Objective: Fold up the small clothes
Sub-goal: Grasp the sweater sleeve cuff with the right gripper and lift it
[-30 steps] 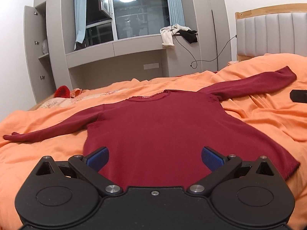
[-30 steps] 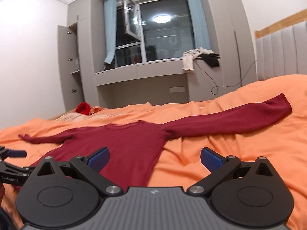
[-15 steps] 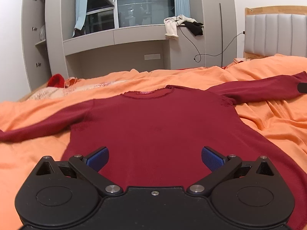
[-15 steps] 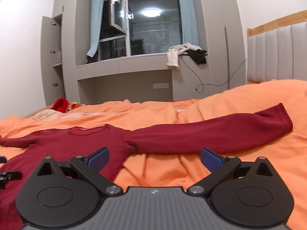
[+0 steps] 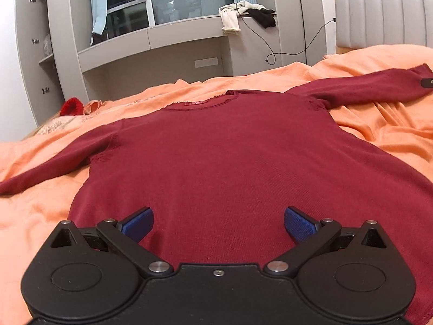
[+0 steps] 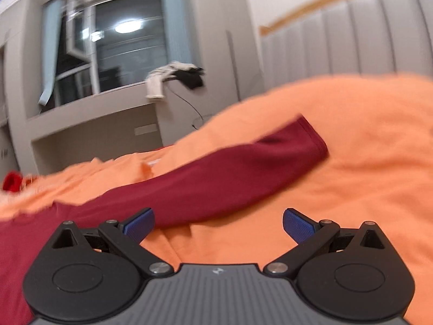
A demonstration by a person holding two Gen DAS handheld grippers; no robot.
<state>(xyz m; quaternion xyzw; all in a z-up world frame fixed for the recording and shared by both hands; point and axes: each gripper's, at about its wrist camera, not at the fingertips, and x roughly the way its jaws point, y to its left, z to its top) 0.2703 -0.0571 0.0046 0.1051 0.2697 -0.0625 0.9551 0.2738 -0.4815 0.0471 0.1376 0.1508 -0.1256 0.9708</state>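
Note:
A dark red long-sleeved top (image 5: 230, 157) lies flat, sleeves spread, on the orange bedcover (image 5: 392, 124). My left gripper (image 5: 218, 223) is open and empty, low over the top's lower body near the hem. My right gripper (image 6: 218, 223) is open and empty, close to the top's right sleeve (image 6: 230, 181), whose cuff (image 6: 314, 138) lies ahead to the right. The tip of the right gripper shows at the cuff in the left wrist view (image 5: 427, 82). The right wrist view is motion-blurred.
A grey window desk unit (image 5: 167, 43) with clothes draped on its ledge (image 5: 243, 19) stands beyond the bed. A padded headboard (image 5: 384, 21) is at the right. A red item (image 5: 71, 107) lies at the bed's far left edge.
Both grippers moved forward and lower over the bed. The right gripper swung right toward the sleeve cuff. Both stayed open.

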